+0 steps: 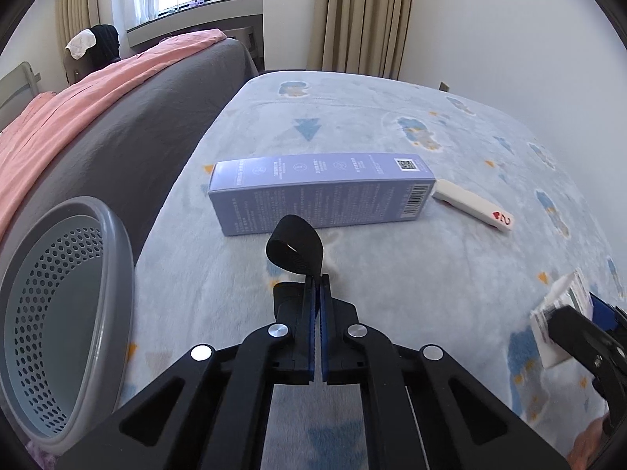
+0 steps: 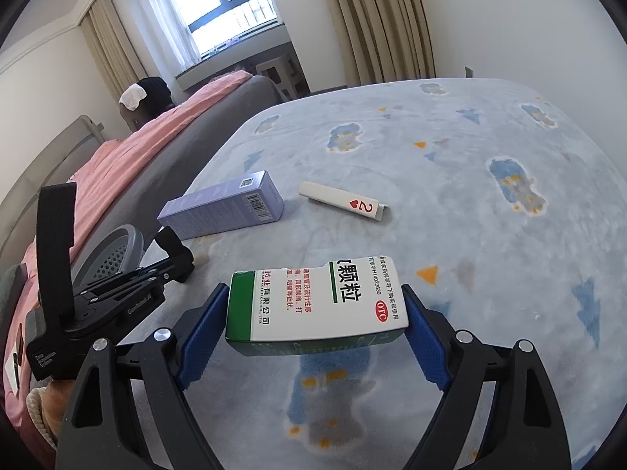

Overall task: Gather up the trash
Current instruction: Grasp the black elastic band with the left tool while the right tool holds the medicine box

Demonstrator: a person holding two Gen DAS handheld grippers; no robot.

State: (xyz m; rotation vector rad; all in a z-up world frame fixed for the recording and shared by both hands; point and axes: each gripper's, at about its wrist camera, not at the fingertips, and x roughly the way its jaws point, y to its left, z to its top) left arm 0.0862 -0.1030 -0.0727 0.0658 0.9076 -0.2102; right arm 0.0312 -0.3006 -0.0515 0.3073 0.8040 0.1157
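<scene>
The gray basket [image 1: 58,333] sits at the bed's [image 1: 431,274] left edge. The left gripper [image 1: 317,280] is pinched shut on a black strap [image 1: 296,248]. The right gripper [image 2: 317,313] squeezes a white and green box [image 2: 321,305].

A white and green medicine box [image 2: 317,305] with red and black print and an OTC mark is held off the blanket, clamped across its width, one top corner torn open. A long lavender carton [image 1: 321,192] lies flat on its side farther off to the left, barcode at its right end, QR code on the upper face, apparently closed. Just beside that right end lies a small white card packet [image 1: 476,208] showing a red heart and a 2; whether they touch cannot be told. A grey perforated bin [image 1: 58,321] stands at the near left, tilted in this view, its contents not visible.
</scene>
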